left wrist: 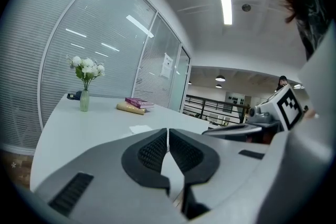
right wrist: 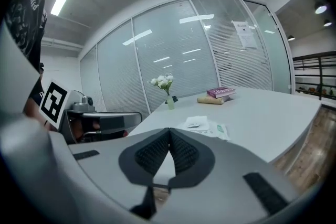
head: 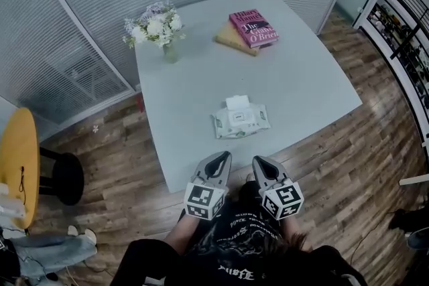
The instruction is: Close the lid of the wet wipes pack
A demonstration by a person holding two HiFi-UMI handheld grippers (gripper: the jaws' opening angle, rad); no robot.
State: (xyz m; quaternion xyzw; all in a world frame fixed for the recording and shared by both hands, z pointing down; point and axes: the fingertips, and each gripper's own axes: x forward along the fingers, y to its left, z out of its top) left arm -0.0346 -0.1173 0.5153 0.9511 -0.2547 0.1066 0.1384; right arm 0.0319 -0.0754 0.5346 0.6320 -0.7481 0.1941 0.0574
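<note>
A white wet wipes pack [head: 240, 120] lies on the pale table [head: 301, 77] near its front edge, its small lid flipped up and open at the far side. The right gripper view shows the pack [right wrist: 206, 126] ahead and a little to the right. My left gripper [head: 220, 159] and right gripper [head: 261, 163] sit side by side below the table's front edge, short of the pack. Both are shut with nothing between the jaws. In the left gripper view only a white corner of the pack [left wrist: 140, 128] shows past the left gripper [left wrist: 168, 130].
A vase of white flowers [head: 161, 29] stands at the table's far left. Two stacked books [head: 248, 30] lie at the far middle. A yellow round stool [head: 17, 164] stands on the wooden floor at left. Slatted glass walls enclose the far side.
</note>
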